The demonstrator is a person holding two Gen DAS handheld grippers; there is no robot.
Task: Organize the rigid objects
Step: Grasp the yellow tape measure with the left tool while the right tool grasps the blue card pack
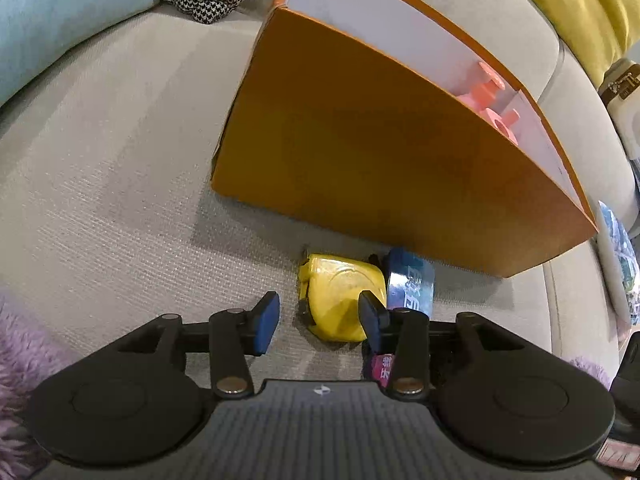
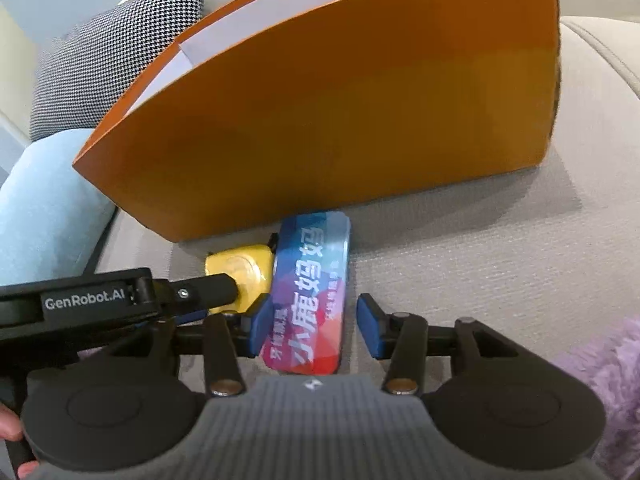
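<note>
Now, with both grippers' jaws standing apart and clamping nothing, centre your right gripper (image 2: 354,326) on the flat printed tin (image 2: 310,300) before squeezing; your left gripper (image 1: 318,318) sits off-centre on the yellow tape measure (image 1: 340,296). Both lie just beside the orange box (image 2: 320,100), the tin's long axis pointing toward its wall.

Both fisheye views were evenly and softly lit, with dark vignetted corners and straight edges bowed into curves. The orange box (image 1: 360,152) cast a soft shadow onto the grey sofa seat (image 1: 112,184) at its base. Glare washed the blue tin (image 2: 312,292) lid, and the purple fleece (image 2: 608,380) at the edges blurred
</note>
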